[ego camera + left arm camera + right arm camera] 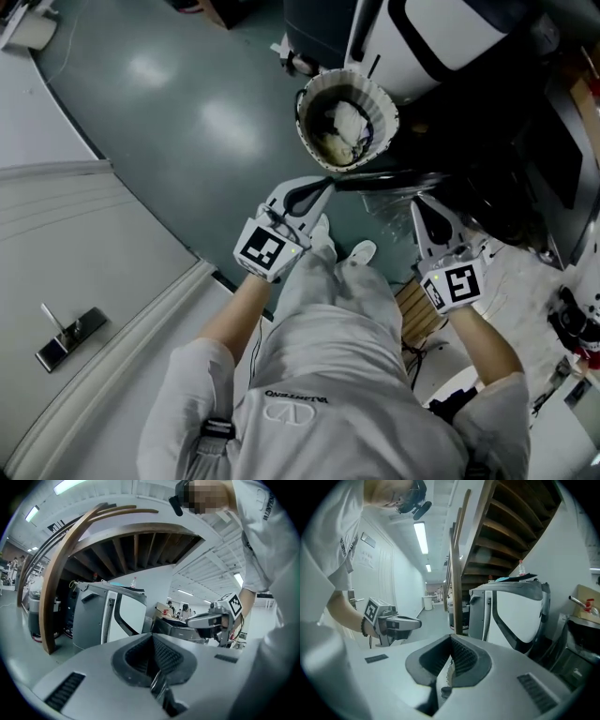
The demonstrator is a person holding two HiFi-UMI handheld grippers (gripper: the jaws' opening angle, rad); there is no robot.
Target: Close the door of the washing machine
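Both grippers hang in front of the person's legs, jaws closed with nothing between them. In the head view the left gripper and the right gripper point toward a dark appliance at the right. A dark glossy edge runs level just past their tips; I cannot tell whether it is the door. A white machine with a black-trimmed panel stands behind. In the left gripper view the left gripper faces this white machine, with the right gripper beside it. The right gripper faces it too.
A round basket with pale cloth in it stands on the green floor beyond the grippers. A wooden stair rises behind the machines, and its post stands near them. At the left is a white door with a handle.
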